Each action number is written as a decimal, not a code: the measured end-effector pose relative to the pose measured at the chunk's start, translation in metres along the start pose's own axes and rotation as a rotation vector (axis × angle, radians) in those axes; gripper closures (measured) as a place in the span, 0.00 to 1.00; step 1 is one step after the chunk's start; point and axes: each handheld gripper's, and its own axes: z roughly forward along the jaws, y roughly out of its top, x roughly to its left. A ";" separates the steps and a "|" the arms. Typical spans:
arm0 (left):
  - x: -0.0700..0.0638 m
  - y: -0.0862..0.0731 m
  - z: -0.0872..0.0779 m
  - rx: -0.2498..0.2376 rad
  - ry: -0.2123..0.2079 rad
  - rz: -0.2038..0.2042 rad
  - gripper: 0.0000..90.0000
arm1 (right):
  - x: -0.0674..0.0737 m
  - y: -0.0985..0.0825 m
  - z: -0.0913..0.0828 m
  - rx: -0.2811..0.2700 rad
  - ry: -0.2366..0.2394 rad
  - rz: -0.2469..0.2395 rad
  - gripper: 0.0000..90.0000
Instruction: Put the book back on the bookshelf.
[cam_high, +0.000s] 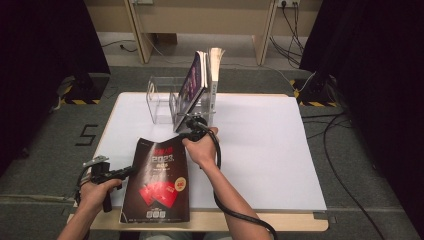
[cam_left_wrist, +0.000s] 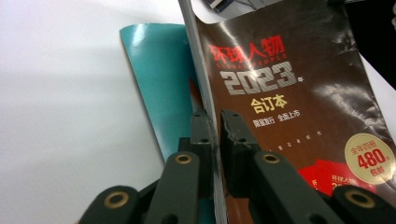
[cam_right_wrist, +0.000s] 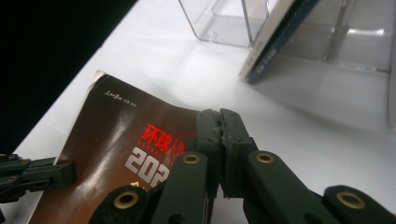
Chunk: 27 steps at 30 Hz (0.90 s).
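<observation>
Magazine (cam_high: 157, 182) lies near-left on the table (cam_high: 270, 150), rack (cam_high: 172, 102) beyond. Left gripper (cam_left_wrist: 215, 122) pinches its spine edge; I'd keep that firm. Right gripper (cam_right_wrist: 219, 122) clamps its far corner; lift evenly, avoiding creases.

The high view looks forward and down from above the person's side onto the whole white table (cam_high: 260, 150), taking in both hands. The left gripper view sits close along its jaws at the dark magazine (cam_left_wrist: 289, 107), by its spine. The right gripper view looks across the same magazine (cam_right_wrist: 121, 140) toward the clear rack (cam_right_wrist: 224, 23).
</observation>
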 end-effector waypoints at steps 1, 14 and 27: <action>0.001 0.000 0.000 -0.004 0.003 0.000 0.91 | 0.002 0.001 -0.002 -0.016 0.004 0.000 0.98; 0.006 0.007 -0.008 -0.083 0.120 -0.041 0.47 | 0.026 0.016 -0.024 -0.169 0.029 -0.050 0.98; 0.002 0.007 -0.010 -0.115 0.106 -0.029 0.40 | 0.041 0.043 -0.052 -0.306 0.022 -0.074 0.98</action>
